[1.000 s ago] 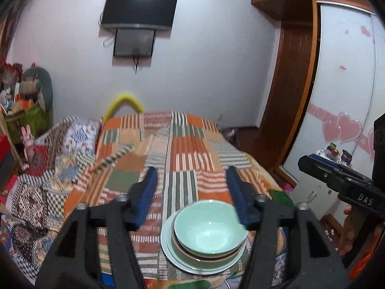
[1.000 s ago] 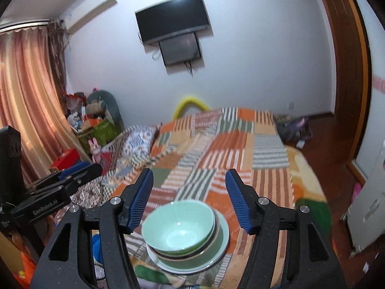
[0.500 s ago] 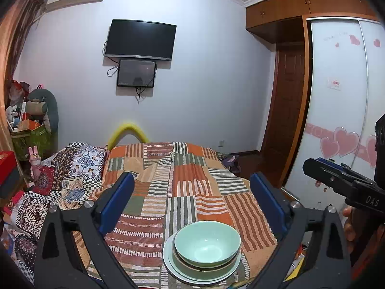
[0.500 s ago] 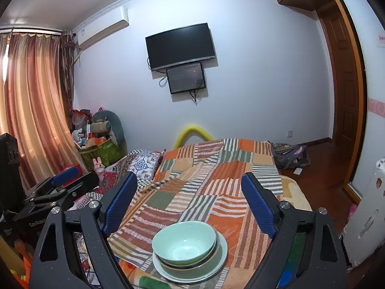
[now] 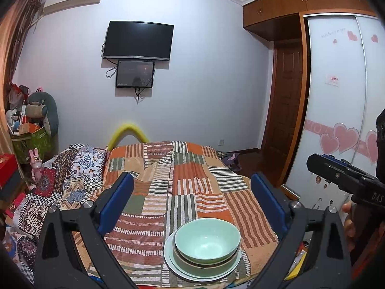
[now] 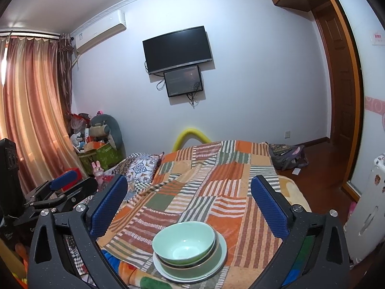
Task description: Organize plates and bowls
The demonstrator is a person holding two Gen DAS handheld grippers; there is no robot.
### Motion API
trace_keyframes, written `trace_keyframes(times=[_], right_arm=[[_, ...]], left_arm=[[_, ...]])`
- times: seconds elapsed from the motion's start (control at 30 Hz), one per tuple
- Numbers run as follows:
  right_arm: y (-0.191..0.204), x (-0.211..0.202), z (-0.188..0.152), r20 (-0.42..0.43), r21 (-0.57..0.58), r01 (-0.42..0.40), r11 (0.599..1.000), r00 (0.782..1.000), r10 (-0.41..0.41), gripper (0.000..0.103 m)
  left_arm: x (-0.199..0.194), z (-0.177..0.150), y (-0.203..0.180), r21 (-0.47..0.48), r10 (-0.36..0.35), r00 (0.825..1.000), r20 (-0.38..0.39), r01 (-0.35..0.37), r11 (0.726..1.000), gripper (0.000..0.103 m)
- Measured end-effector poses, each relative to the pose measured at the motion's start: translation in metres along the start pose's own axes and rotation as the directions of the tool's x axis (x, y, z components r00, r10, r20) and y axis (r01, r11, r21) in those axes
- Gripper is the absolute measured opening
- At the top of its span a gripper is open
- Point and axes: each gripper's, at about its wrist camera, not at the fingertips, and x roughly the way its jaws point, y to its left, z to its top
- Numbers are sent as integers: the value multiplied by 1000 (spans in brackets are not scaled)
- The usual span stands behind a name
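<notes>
A pale green bowl [image 5: 207,239] sits nested in a darker green bowl with a brown rim [image 5: 204,263]. Both rest on a pale plate [image 5: 182,272] at the near edge of the bed. My left gripper [image 5: 191,180] hangs open above and behind the stack, with nothing between its blue pads. In the right wrist view the same bowl [image 6: 184,242] and plate [image 6: 209,273] lie below my right gripper [image 6: 189,181]. Its jaws are opening wide and hold nothing. Neither gripper touches the dishes.
A patchwork blanket [image 5: 187,175] covers the bed, with patterned bedding [image 5: 72,168] to the left. A wardrobe with heart stickers [image 5: 336,120] and a wooden door [image 5: 286,110] stand on the right. Plush toys and boxes [image 6: 98,139] sit by the curtain [image 6: 28,110]. A backpack [image 6: 288,156] lies on the floor.
Both grippers' jaws have spread from about bowl width to wide apart. Both views have tilted up and drawn back, so the stack sits lower in the picture. The dishes have not moved.
</notes>
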Motion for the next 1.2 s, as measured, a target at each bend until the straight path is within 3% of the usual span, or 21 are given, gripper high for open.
trace_keyframes(times=[1.2], right_arm=[[0, -4, -1, -16, -7, -13, 1000, 1000, 13, 102]], left_arm=[[1, -4, -3, 12, -5, 1000, -5, 5, 1000, 103]])
